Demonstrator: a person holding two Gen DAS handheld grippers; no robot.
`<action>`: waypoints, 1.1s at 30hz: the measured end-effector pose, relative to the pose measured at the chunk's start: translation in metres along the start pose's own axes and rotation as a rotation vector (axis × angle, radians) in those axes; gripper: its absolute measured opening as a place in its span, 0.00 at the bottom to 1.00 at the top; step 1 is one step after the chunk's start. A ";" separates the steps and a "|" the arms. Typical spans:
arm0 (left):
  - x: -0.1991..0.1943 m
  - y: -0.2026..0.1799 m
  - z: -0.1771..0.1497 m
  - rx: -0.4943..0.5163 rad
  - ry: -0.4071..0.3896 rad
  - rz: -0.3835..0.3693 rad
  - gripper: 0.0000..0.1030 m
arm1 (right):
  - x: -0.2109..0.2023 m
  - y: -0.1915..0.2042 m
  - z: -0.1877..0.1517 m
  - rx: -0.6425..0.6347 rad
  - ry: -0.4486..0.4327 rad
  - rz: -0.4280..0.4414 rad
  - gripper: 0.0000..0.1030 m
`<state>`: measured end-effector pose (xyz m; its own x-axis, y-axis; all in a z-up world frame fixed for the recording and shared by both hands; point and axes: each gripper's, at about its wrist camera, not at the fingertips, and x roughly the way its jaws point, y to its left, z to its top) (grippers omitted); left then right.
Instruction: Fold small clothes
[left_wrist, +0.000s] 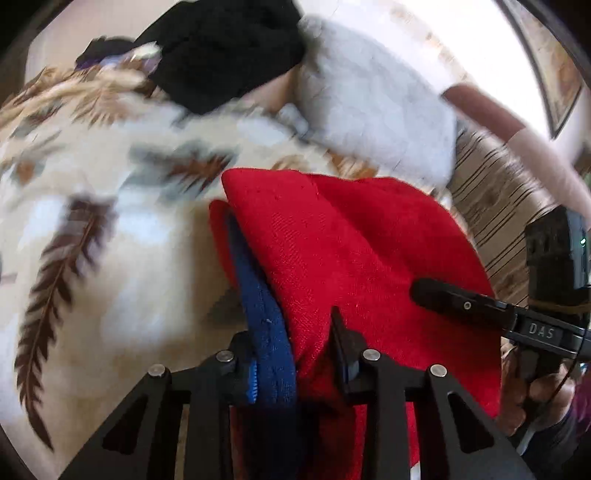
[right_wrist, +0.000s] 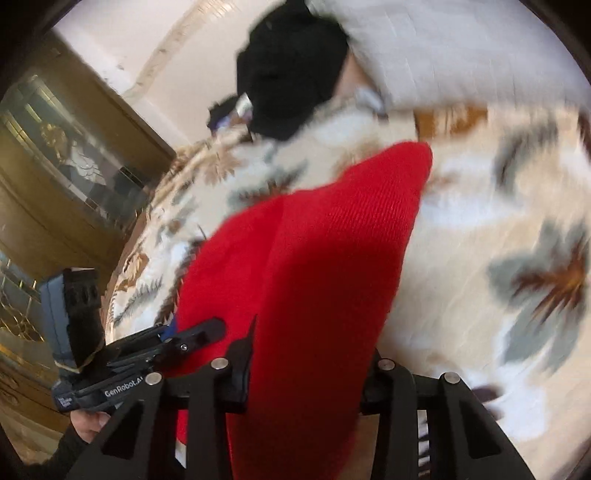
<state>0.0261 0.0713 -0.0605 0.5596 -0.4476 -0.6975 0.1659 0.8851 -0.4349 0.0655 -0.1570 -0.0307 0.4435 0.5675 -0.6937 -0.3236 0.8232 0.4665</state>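
red garment (left_wrist: 354, 251) clamped in left gripper (left_wrist: 291, 354), right gripper (right_wrist: 310, 373)

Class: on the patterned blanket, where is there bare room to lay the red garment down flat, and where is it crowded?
Free: the feather-print blanket left of the red garment in the left wrist view, and the stretch to its right in the right wrist view. Crowded: the far edge, where the black garment and grey-white cloth lie heaped.

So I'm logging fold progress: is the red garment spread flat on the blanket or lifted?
Lifted: both the left gripper and right gripper pinch the red garment, which drapes bunched above the blanket.
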 end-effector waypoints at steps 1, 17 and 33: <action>-0.001 -0.010 0.010 0.015 -0.027 -0.015 0.32 | -0.009 -0.004 0.007 0.004 -0.022 -0.001 0.40; 0.044 -0.031 0.024 0.069 0.016 0.233 0.62 | -0.031 -0.032 -0.024 0.057 -0.179 -0.219 0.71; -0.049 -0.055 -0.033 0.165 -0.115 0.414 0.79 | -0.035 0.030 -0.063 -0.097 -0.137 -0.388 0.85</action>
<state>-0.0375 0.0399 -0.0212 0.6912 -0.0435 -0.7214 0.0315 0.9990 -0.0301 -0.0120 -0.1533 -0.0269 0.6531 0.2181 -0.7252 -0.1850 0.9746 0.1265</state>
